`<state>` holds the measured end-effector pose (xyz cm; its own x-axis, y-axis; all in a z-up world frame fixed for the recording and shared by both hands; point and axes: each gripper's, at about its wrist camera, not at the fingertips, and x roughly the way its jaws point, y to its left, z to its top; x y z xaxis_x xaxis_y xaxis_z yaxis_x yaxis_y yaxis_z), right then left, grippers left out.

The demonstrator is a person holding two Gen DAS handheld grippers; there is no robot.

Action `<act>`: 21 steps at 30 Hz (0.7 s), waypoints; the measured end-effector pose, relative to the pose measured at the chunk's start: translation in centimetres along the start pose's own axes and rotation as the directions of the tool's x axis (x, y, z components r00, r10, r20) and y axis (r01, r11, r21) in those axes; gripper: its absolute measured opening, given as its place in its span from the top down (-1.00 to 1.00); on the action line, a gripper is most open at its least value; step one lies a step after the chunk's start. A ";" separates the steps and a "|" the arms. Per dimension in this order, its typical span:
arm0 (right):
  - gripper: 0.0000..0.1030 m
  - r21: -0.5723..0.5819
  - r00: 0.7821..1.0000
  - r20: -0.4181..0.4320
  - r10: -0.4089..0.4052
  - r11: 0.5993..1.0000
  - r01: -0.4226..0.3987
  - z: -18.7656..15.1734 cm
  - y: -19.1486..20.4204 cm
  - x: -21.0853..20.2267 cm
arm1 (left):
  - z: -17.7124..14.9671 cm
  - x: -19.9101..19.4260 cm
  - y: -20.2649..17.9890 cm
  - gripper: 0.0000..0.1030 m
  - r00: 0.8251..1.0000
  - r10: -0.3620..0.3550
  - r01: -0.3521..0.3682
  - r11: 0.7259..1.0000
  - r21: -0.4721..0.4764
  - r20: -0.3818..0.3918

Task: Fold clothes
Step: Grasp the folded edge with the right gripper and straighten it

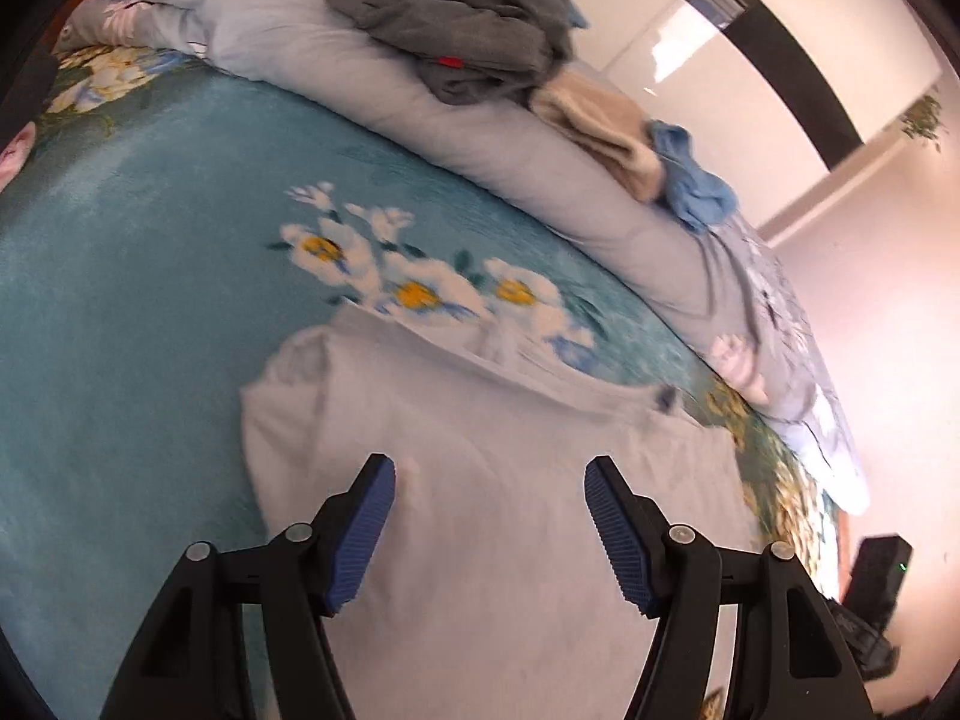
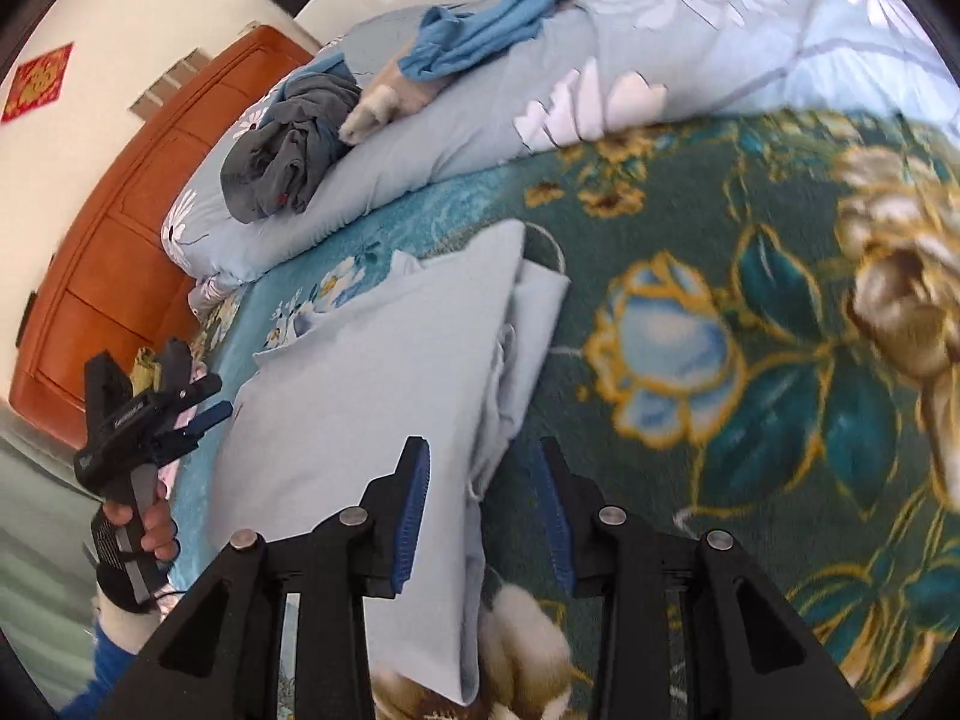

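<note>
A pale grey-white garment (image 1: 492, 480) lies partly folded on the teal floral bedspread (image 1: 138, 276). My left gripper (image 1: 489, 468) hovers over it, open and empty. In the right wrist view the same garment (image 2: 384, 396) lies flat with a folded edge along its right side. My right gripper (image 2: 486, 450) is open above that edge, holding nothing. The left gripper (image 2: 210, 411) also shows at the garment's left side, held in a hand.
A rolled light-blue duvet (image 1: 456, 132) runs along the far side of the bed, with a grey garment (image 1: 456, 18), a beige one (image 1: 606, 126) and a blue one (image 1: 696, 180) heaped on it. An orange wooden headboard (image 2: 120, 252) stands at the left.
</note>
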<state>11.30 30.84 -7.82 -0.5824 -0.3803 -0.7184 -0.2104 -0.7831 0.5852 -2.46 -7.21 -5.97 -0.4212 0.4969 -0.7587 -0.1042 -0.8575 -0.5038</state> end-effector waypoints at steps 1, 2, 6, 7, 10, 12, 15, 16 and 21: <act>0.28 0.033 1.000 -0.003 0.015 0.999 -0.015 -0.4 -0.7 0.1 | -1.2 0.3 -1.1 -0.35 1.000 -0.008 0.008 1.000 0.028 -0.014; 0.28 0.052 0.999 -0.001 0.033 0.998 -0.033 -0.3 -1.0 0.3 | -2.2 0.7 -2.1 -0.35 0.999 -0.011 0.013 0.999 0.049 -0.031; 0.28 0.102 0.995 0.014 0.098 0.990 -0.099 0.3 -1.4 1.5 | -6.6 2.0 -4.5 -0.35 0.994 -0.029 0.039 0.994 0.100 -0.103; 0.28 0.106 0.995 0.017 0.099 0.989 -0.100 0.5 -1.4 1.9 | -7.5 2.1 -4.7 -0.35 0.992 -0.046 0.057 0.994 0.097 -0.114; 0.28 0.130 0.993 0.035 0.115 0.984 -0.119 1.2 -1.7 2.9 | -9.6 2.4 -5.1 -0.35 0.988 -0.074 0.088 0.991 0.099 -0.133; 0.33 0.137 0.992 0.041 0.121 0.983 -0.125 1.3 -1.5 3.2 | -10.5 2.1 -5.3 -0.35 0.990 -0.074 0.087 0.990 0.112 -0.117; 0.78 0.129 0.993 0.027 0.117 0.985 -0.119 1.1 -0.9 3.6 | -11.2 1.6 -5.3 -0.35 0.986 -0.107 0.120 0.988 0.097 -0.129; 0.79 0.125 0.993 0.022 0.115 0.985 -0.117 1.1 -0.7 3.8 | -11.4 1.5 -5.3 -0.35 0.984 -0.118 0.131 0.987 0.094 -0.131; 0.83 0.088 0.988 0.053 0.146 0.985 -0.150 2.1 2.0 1.9 | -12.4 0.2 -4.0 -0.35 0.966 -0.213 0.222 0.974 0.048 -0.145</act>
<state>8.09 29.63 -7.25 -0.6473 -0.4641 -0.6046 -0.1887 -0.6709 0.7171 9.04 -2.01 -9.17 -0.2542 0.6819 -0.6858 -0.2380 -0.7314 -0.6391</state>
